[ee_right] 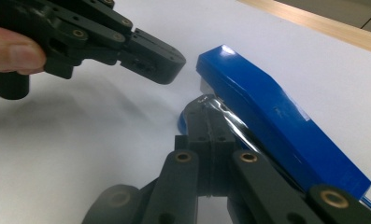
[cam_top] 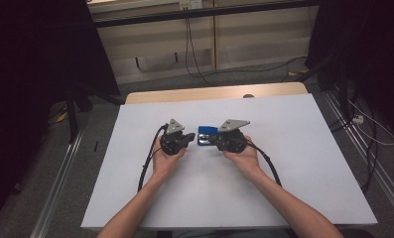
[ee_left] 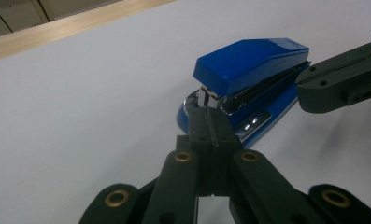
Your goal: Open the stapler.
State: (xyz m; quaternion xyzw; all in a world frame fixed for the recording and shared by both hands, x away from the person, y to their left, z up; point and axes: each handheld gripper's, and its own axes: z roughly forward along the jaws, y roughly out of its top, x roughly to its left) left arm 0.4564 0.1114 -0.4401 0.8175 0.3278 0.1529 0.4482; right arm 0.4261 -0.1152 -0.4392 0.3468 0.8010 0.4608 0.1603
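Observation:
A blue stapler (cam_top: 206, 135) lies on the white table top (cam_top: 294, 163) between my two grippers. In the left gripper view the stapler (ee_left: 251, 65) has its front end toward me, and my left gripper (ee_left: 209, 122) is shut with its tips close against the metal nose under the blue lid. From above, the left gripper (cam_top: 191, 137) sits just left of the stapler. My right gripper (cam_top: 216, 143) is at its right side. In the right gripper view that gripper (ee_right: 206, 114) is shut, its tips beside the stapler (ee_right: 267, 112) near the front of the base. Nothing is between either pair of jaws.
The table's far wooden edge (cam_top: 214, 92) lies beyond the stapler. The left gripper's shut black jaws (ee_right: 146, 51) hang above and left of the stapler's front, with a thumb (ee_right: 12, 53) behind them. Cables (cam_top: 147, 163) trail from both grippers toward the front edge.

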